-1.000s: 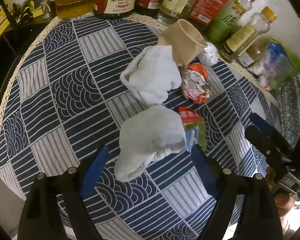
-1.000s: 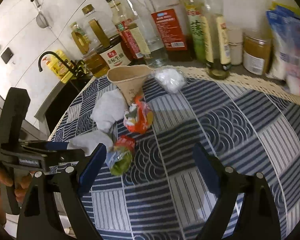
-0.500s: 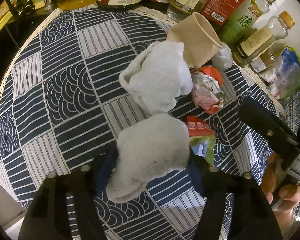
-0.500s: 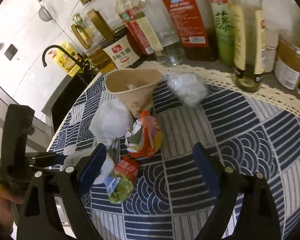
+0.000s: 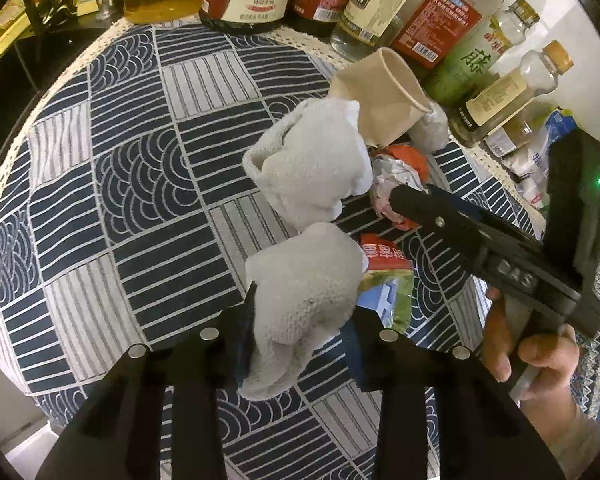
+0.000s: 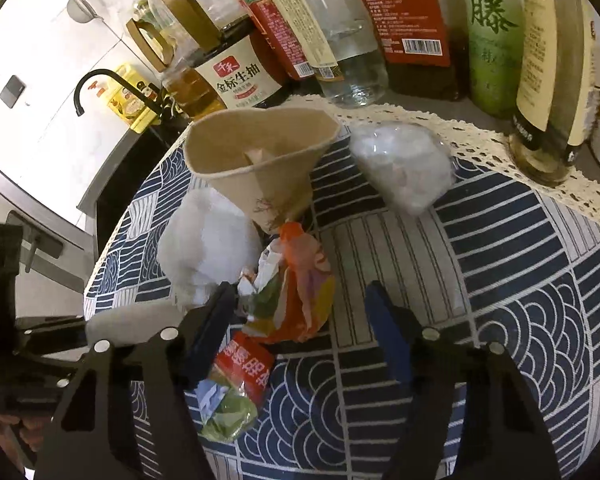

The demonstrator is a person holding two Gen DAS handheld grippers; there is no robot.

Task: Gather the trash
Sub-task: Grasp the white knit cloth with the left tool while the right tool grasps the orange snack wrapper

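Note:
My left gripper point(image 5: 302, 320) is shut on a crumpled white wad point(image 5: 304, 288) near the front of the patterned cloth. A second white wad point(image 5: 312, 168) lies behind it, beside a tipped paper cup point(image 5: 380, 92). My right gripper point(image 6: 296, 312) is open, its jaws either side of a crumpled orange wrapper point(image 6: 300, 292), which also shows in the left wrist view point(image 5: 396, 176). A red and green wrapper point(image 6: 236, 384) lies just below the right gripper's left finger. A clear plastic wad point(image 6: 400, 164) lies at the cloth's far edge.
The blue and white patterned cloth point(image 5: 140, 184) covers a round table. Several sauce and oil bottles point(image 6: 412, 16) line the far edge. A sink tap point(image 6: 100, 84) stands at the far left. Packets point(image 5: 540, 160) lie at the right edge.
My left gripper has closed on the near white wad. My right gripper has moved forward and down until its open jaws flank the orange wrapper.

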